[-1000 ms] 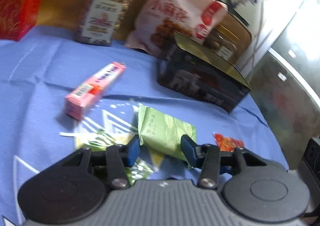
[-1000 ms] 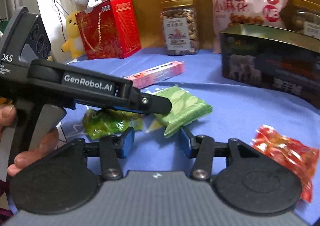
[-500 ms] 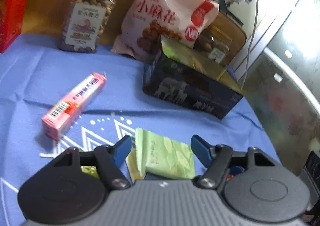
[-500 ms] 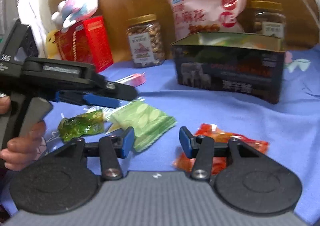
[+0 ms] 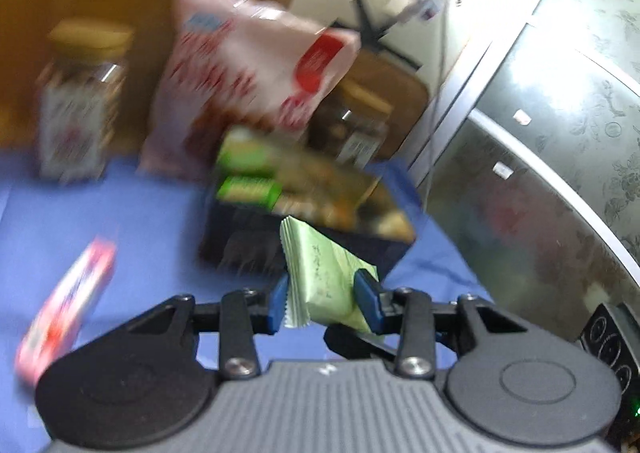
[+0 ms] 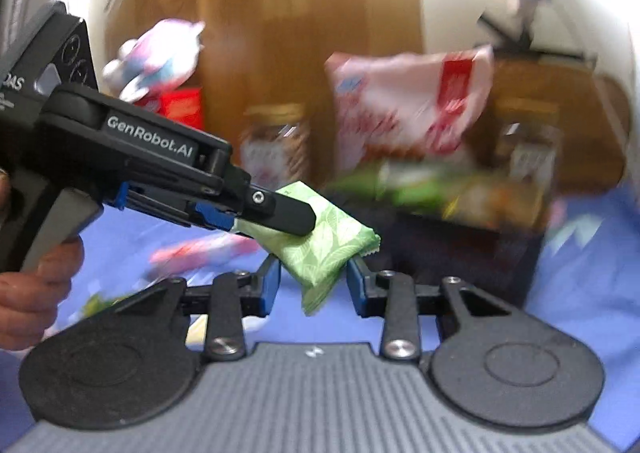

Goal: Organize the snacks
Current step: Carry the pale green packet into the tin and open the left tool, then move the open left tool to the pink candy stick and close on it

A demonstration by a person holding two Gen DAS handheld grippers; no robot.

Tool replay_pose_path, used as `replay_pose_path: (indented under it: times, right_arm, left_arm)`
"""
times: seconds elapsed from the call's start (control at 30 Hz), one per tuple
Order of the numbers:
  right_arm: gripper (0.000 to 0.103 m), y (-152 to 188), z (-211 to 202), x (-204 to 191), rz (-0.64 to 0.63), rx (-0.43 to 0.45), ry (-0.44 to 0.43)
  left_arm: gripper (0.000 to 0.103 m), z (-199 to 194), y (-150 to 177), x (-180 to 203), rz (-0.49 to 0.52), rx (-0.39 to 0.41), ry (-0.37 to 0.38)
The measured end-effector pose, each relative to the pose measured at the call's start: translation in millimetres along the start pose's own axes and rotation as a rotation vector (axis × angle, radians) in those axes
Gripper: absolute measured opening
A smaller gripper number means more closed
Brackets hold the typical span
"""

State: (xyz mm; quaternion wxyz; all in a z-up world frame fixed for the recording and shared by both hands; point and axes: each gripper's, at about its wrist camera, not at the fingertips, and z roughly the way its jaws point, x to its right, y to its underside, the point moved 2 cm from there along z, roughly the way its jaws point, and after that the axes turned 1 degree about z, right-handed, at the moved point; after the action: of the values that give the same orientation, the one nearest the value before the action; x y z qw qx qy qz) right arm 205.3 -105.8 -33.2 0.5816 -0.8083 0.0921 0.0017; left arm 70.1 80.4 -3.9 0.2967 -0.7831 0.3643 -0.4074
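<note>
My left gripper [image 5: 322,299] is shut on a light green snack packet [image 5: 320,277] and holds it in the air just in front of the open dark tin box [image 5: 304,229]. The box holds several packets. In the right wrist view the left gripper [image 6: 280,213] carries the green packet [image 6: 328,245] above the blue cloth, left of the dark box [image 6: 452,249]. My right gripper [image 6: 312,285] is open and empty, below and behind the packet. Both views are blurred.
A pink stick box [image 5: 68,309] lies on the blue cloth [image 5: 120,213] at the left. A nut jar [image 5: 80,105] and a pink snack bag [image 5: 248,81] stand behind the box. A second jar [image 6: 524,145], a red box [image 6: 180,109] and a plush toy [image 6: 156,57] stand at the back.
My left gripper closed on the green packet, lifted it off the cloth and moved it toward the dark box. The right gripper view swung up and forward, staying open.
</note>
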Motion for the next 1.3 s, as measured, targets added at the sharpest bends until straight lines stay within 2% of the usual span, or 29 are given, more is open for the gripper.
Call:
replay_pose_path:
  times: [0.13,0.23,0.33,0.4,0.43,0.53,0.63,0.77,0.83,0.9,0.93,0.97,1.07,1.1,1.17,1.23,1.3]
  right_arm:
    - [0.039,-17.6,17.7,30.1,0.005,0.04,0.077]
    - [0.039,-22.0,34.7,45.6,-0.001,0.045,0.131]
    - [0.04,-19.8,50.4,58.0,0.008,0.034,0.157]
    - [0.045,-17.1,56.3,59.3,0.012,0.039,0.173]
    - [0.051,-15.4,54.0,58.8,0.01,0.051,0.181]
    - [0.054,-14.6,53.9,58.6,-0.007,0.066,0.203]
    - [0.054,-15.4,48.6,56.0,0.014,0.067,0.179]
    - [0.054,-14.6,34.6,37.3,-0.002,0.082,0.133]
    - [0.054,-11.4,31.3,24.2,0.011,0.053,0.065]
    - [0.054,-6.9,35.8,9.0,0.035,-0.009,-0.035]
    - [0.054,-4.9,39.8,2.5,0.049,-0.036,-0.07]
    - [0.054,-2.2,45.1,-4.7,0.066,-0.068,-0.104]
    - [0.054,7.7,62.1,-25.0,0.13,-0.149,-0.178]
    - [0.054,11.4,64.7,-31.0,0.138,-0.167,-0.189]
    - [0.054,19.0,67.2,-39.9,0.159,-0.192,-0.191]
    - [0.054,25.2,64.9,-43.0,0.185,-0.208,-0.188]
    - [0.054,29.0,59.5,-42.0,0.203,-0.218,-0.173]
  left_arm:
    - [0.036,39.8,-32.4,12.1,0.045,0.029,-0.007]
    - [0.036,65.1,-43.6,13.7,0.048,0.036,-0.022]
    - [0.037,82.2,-48.5,7.0,0.03,0.03,-0.043]
    - [0.043,87.8,-47.6,1.2,0.015,0.029,-0.068]
    - [0.044,89.2,-46.7,-0.3,0.014,0.027,-0.079]
    - [0.047,88.2,-39.7,-4.7,0.024,0.015,-0.104]
    - [0.049,66.9,-34.4,-8.1,0.012,0.042,-0.086]
    - [0.049,6.7,-17.6,-30.6,-0.014,0.117,-0.097]
    - [0.049,-26.2,-5.5,-54.1,-0.059,0.15,-0.155]
    - [0.049,-55.0,8.0,-82.6,-0.112,0.158,-0.282]
    - [0.051,-64.7,14.0,-95.9,-0.143,0.155,-0.336]
    - [0.06,-73.0,20.4,-110.8,-0.192,0.147,-0.373]
    - [0.072,-82.1,33.9,-135.1,-0.278,0.118,-0.365]
    - [0.08,-80.9,36.4,-134.7,-0.266,0.109,-0.37]
    - [0.083,-73.6,40.0,-123.1,-0.179,0.09,-0.395]
    - [0.079,-60.1,44.3,-107.1,-0.072,0.054,-0.433]
    - [0.056,-43.7,49.3,-98.8,-0.009,0.007,-0.461]
